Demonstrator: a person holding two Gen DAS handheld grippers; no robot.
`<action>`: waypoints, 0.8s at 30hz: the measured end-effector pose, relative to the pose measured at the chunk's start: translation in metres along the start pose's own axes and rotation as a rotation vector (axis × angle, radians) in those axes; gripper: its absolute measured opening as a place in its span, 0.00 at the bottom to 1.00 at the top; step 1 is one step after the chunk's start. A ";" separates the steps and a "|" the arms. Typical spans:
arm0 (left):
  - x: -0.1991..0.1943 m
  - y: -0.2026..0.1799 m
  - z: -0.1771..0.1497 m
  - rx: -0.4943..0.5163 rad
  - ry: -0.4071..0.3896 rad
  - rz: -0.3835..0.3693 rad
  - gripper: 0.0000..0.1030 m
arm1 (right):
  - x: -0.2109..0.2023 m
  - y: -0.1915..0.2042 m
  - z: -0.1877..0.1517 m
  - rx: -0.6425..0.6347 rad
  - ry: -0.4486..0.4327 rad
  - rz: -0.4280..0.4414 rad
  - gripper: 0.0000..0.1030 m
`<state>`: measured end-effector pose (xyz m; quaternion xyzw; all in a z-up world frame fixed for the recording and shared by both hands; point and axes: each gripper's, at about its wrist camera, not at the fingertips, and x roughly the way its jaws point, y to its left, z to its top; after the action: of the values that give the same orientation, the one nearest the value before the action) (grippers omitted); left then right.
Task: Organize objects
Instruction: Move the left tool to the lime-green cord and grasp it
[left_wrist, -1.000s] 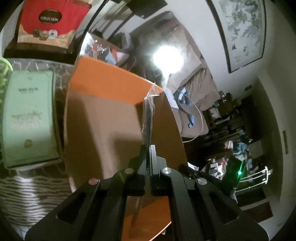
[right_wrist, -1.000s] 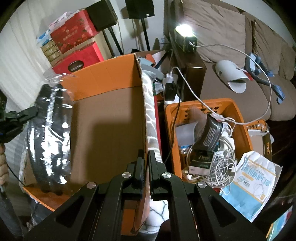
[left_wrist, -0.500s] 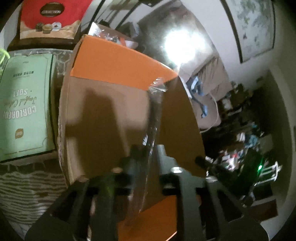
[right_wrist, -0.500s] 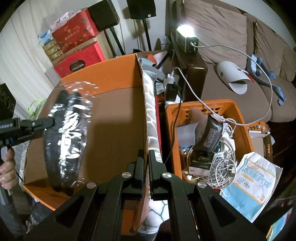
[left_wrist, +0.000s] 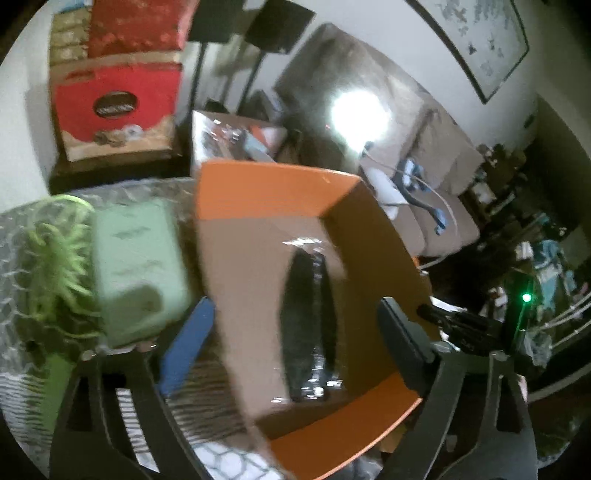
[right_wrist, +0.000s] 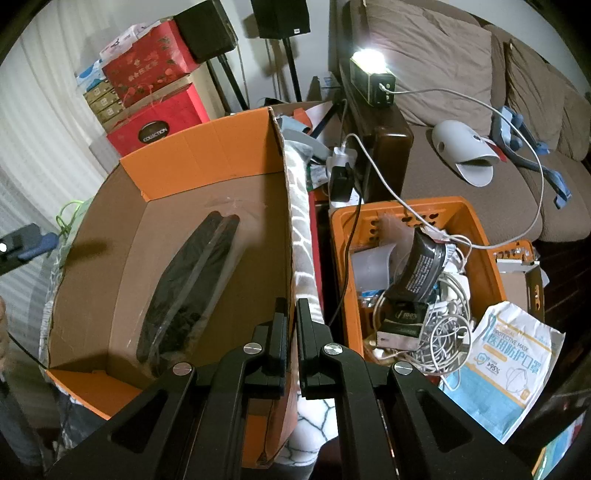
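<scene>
The big cardboard box (right_wrist: 207, 236), orange on its flaps and brown inside, stands open. A black item sealed in clear plastic (right_wrist: 188, 291) lies on its floor, leaning along the inner wall, touched by neither claw.

The left claw (left_wrist: 295, 332) hangs above the box with its jaws wide; they have just been opening, and nothing is between them but the view down onto the plastic-wrapped item (left_wrist: 310, 325). One of its fingers carries a blue pad (left_wrist: 186, 350). From the right side only its tip (right_wrist: 26, 245) shows at the box's far edge.

The right claw (right_wrist: 291, 328) is closed tight on the near wall of the box, pinching the cardboard edge between its fingers.

Just beside the box, an orange crate (right_wrist: 340, 229) holds tangled white cables (right_wrist: 436, 328) and small packets. A pack of protective masks (right_wrist: 506, 373) lies near its corner. A pale green box (left_wrist: 136, 266) sits on the far side, and red gift boxes (right_wrist: 155, 122) are stacked behind.
</scene>
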<state>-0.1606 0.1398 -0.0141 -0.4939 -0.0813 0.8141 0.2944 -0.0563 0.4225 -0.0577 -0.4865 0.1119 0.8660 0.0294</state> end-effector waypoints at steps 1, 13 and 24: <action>-0.003 0.006 0.003 -0.006 -0.005 0.012 0.92 | 0.000 0.000 0.000 0.000 0.000 0.000 0.03; -0.032 0.069 0.011 -0.077 -0.019 0.076 0.98 | 0.000 -0.001 0.000 0.001 0.000 0.000 0.03; -0.036 0.139 0.010 -0.165 0.006 0.149 0.98 | 0.000 -0.001 -0.001 -0.001 -0.001 0.000 0.03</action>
<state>-0.2127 0.0084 -0.0406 -0.5236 -0.1101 0.8228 0.1916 -0.0554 0.4234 -0.0583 -0.4863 0.1113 0.8662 0.0294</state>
